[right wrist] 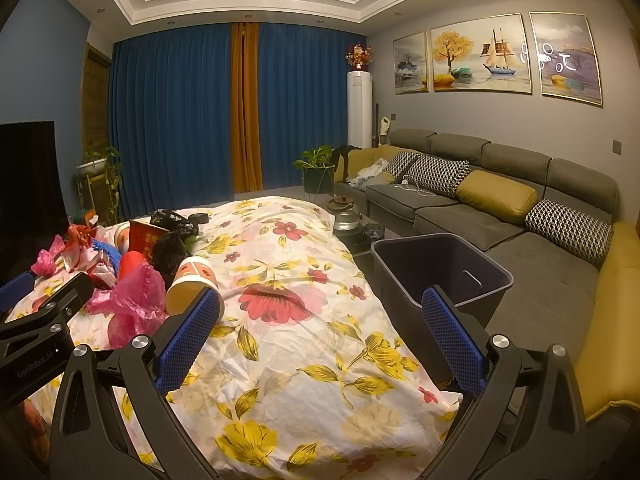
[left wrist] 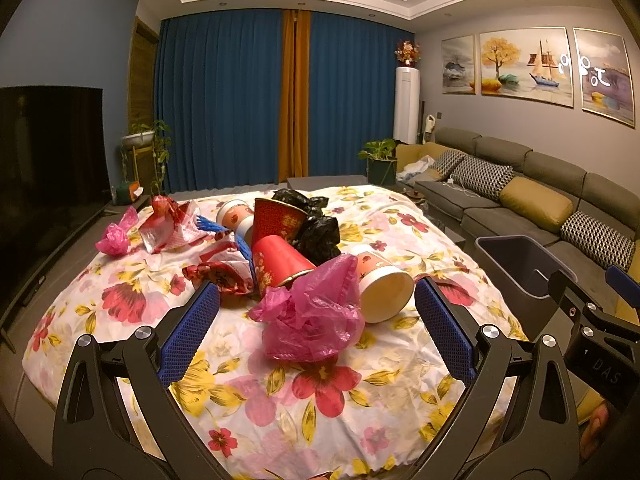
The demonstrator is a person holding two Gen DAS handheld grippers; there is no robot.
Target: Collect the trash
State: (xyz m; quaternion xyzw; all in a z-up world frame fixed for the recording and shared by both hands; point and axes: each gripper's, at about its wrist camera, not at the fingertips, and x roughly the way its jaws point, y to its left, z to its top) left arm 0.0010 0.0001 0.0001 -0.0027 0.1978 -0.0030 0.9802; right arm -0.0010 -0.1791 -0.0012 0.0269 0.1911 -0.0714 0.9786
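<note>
A heap of trash lies on the flowered cloth (left wrist: 320, 400) over the table. Nearest me is a crumpled pink plastic bag (left wrist: 316, 316), and my left gripper (left wrist: 318, 304) stands open with its blue pads on either side of the bag, apart from it. Beside the bag lies a white paper cup (left wrist: 384, 288) on its side, with red cups (left wrist: 280, 260) and a black bag (left wrist: 316, 224) behind. A dark bin (right wrist: 440, 272) stands right of the table. My right gripper (right wrist: 324, 312) hangs open over bare cloth (right wrist: 300, 340), between the cup (right wrist: 192, 280) and the bin.
Red wrappers (left wrist: 168, 220) and a second pink bag (left wrist: 116, 236) lie at the far left of the cloth. A television (left wrist: 48, 152) stands left, a grey sofa (right wrist: 500, 208) with cushions runs along the right wall, and a kettle (right wrist: 346, 212) sits on a low table beyond the bin.
</note>
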